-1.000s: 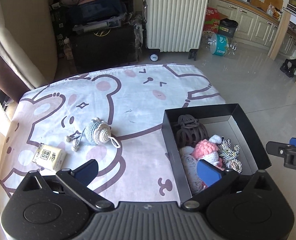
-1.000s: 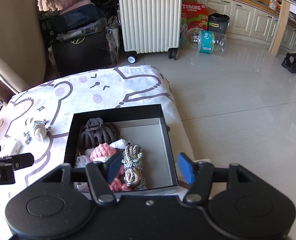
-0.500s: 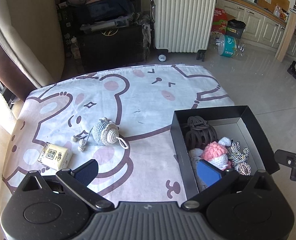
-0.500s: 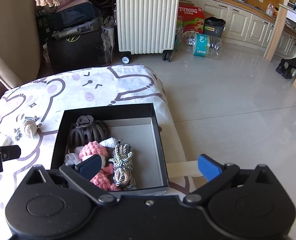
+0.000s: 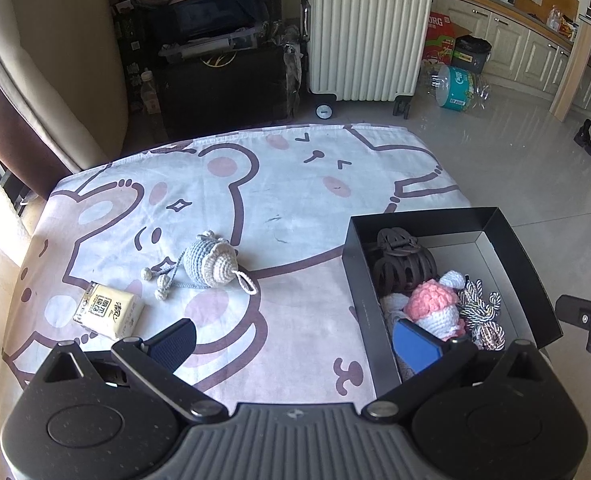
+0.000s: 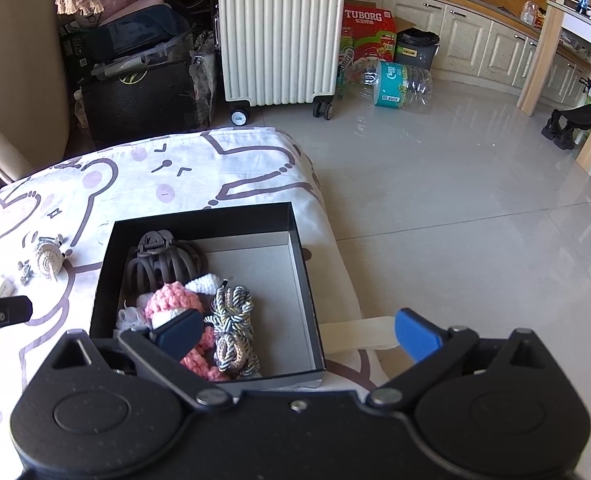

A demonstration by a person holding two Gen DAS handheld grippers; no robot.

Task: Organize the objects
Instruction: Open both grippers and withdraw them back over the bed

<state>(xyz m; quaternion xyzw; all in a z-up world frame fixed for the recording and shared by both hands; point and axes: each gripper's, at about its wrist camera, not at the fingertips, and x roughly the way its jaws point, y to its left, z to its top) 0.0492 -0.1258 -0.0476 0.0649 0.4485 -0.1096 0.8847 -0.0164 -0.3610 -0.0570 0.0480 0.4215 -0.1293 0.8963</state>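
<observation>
Pale tiled floor and a cream suitcase (image 5: 369, 30) lie behind a desk (image 5: 295, 184) draped in a cartoon-bear cloth. On the cloth's right side sits an open black box (image 6: 303, 280). Inside it lie a brown hair claw (image 6: 155, 264) at the far left, a pink-and-white crochet piece (image 6: 171, 300) near it, and a knotted striped rope (image 6: 231, 328) just beside that; the box's right half is bare. Left of the box, well apart, a grey-and-cream crochet pouch (image 5: 211, 260) with dangling cords rests on the cloth, with a yellow tissue packet (image 5: 109, 312) near it. The left gripper (image 5: 295, 340) hovers over the cloth and box edge, its fingers spread wide and holding nothing. The right gripper (image 6: 295, 332) hangs over the box's near side; its fingers have just been opening and stand fully apart, gripping nothing.
</observation>
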